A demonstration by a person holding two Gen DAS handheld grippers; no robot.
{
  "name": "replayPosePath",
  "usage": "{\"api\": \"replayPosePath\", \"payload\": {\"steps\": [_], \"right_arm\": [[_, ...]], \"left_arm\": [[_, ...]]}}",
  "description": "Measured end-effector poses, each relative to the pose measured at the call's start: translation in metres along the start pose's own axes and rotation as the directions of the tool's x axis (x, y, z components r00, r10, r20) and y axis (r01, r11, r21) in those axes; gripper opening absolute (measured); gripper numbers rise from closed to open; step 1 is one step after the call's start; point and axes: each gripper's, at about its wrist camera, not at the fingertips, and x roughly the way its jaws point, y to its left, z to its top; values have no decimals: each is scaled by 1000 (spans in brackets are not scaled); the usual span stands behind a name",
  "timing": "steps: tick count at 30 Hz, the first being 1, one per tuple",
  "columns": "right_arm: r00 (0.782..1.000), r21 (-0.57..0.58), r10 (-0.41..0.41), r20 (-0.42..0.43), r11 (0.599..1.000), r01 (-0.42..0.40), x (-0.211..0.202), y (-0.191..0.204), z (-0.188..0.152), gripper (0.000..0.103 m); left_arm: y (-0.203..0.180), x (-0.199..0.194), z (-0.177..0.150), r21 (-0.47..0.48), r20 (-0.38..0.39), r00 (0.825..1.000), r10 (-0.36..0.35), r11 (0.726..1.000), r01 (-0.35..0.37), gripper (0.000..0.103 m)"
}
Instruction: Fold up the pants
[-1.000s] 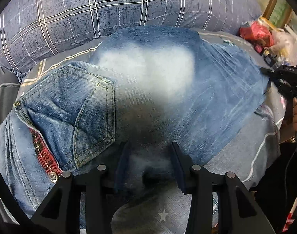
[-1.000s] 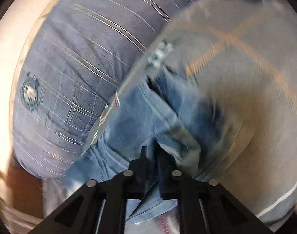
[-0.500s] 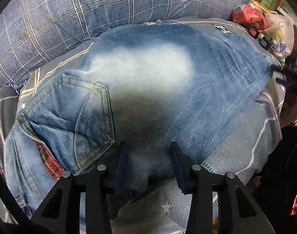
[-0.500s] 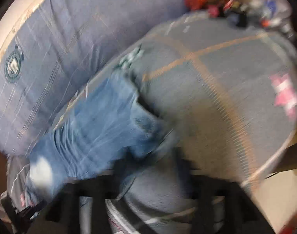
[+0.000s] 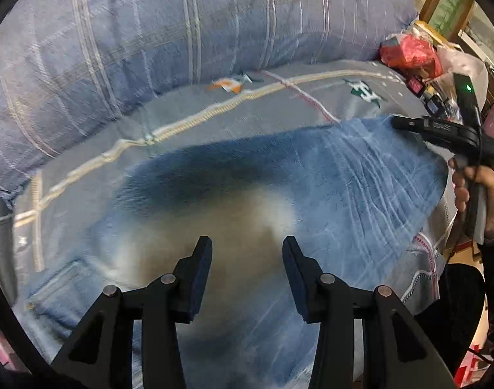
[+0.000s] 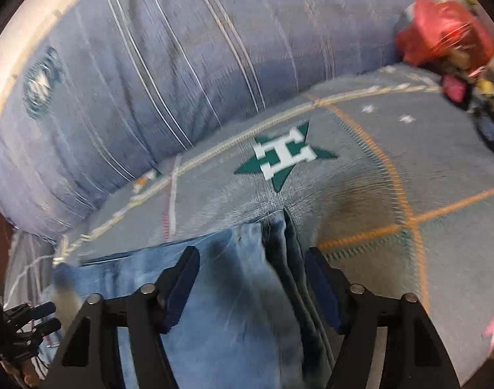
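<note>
Faded blue jeans (image 5: 279,194) lie folded flat on a grey bedspread (image 5: 214,110). A back pocket (image 5: 58,285) shows at the lower left. My left gripper (image 5: 247,253) is open just above the pale middle of the jeans, holding nothing. My right gripper (image 6: 251,262) is open over the jeans' folded edge (image 6: 279,246), its jaws wide apart on either side of the bunched seams. The right gripper also shows in the left wrist view (image 5: 441,129) at the jeans' far right edge.
A large blue plaid pillow (image 5: 182,26) lies along the back of the bed. Red bags and clutter (image 5: 412,52) sit at the far right corner. The bedspread has a green star logo (image 6: 285,155).
My right gripper has opened and let go of the jeans. My left gripper has lifted and tilted forward, so the jeans sit lower in its view. The jeans now lie flat.
</note>
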Motion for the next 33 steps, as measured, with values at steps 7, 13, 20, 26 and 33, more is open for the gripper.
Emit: {"api": "replayPosePath", "payload": {"steps": [7,13,20,26,33], "right_arm": [[960,-151,41,278,989,1,-49,15,-25,11],[985,-163,-68,162,982,94,-8,1,-25,15],[962,-13,-69,265,997,75,-58,-25,-32,64],[968,-207,184,173,967,-147,-69,42,-35,64],[808,-226,513,-291,783,-579,6,177,-15,64]], "left_arm": [[-17,32,-24,37,-7,1000,-11,999,11,46],[-27,29,-21,55,-10,999,35,998,-35,50],[6,-10,-10,-22,79,995,52,998,-51,50],[56,-12,-23,-191,45,999,19,981,-10,50],[40,-11,-98,-142,79,995,-53,988,64,49]]}}
